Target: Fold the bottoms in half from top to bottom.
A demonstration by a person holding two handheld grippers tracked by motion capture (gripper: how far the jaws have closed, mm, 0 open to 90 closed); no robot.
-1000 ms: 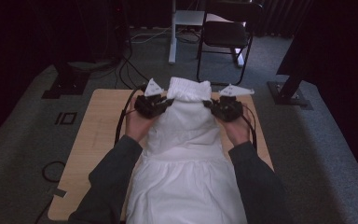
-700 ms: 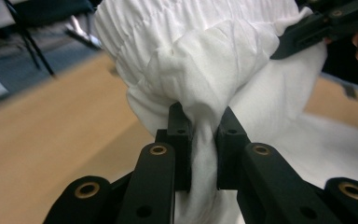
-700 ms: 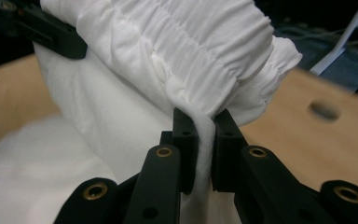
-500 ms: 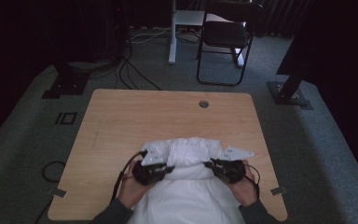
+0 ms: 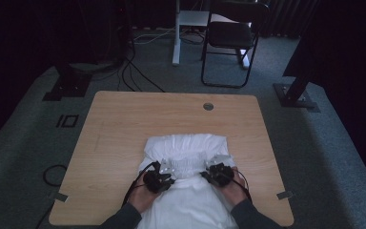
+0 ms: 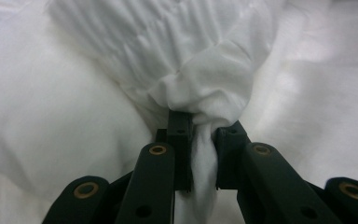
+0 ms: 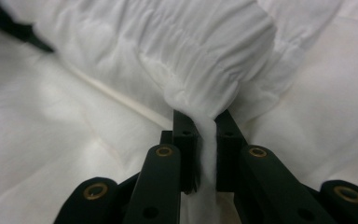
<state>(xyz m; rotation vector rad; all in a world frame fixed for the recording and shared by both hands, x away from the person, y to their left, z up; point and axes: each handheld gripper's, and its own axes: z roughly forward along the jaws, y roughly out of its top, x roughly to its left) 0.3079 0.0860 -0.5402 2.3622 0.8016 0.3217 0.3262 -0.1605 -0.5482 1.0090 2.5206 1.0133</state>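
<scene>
On the near half of the wooden table (image 5: 124, 124) lies your white garment (image 5: 186, 148), folded back on itself, its lower part trailing off the near edge between your forearms. Your left gripper (image 5: 164, 172) is clamped on a bunch of the gathered edge, cloth squeezed between its jaws. Your right gripper (image 5: 213, 171) bites the same ruffled band further along, pinched tight on the fabric. Both sit low over the cloth, well apart.

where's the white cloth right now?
In the high view the white cloth lies on the near middle of the wooden table, pinched by the left gripper and right gripper.
</scene>
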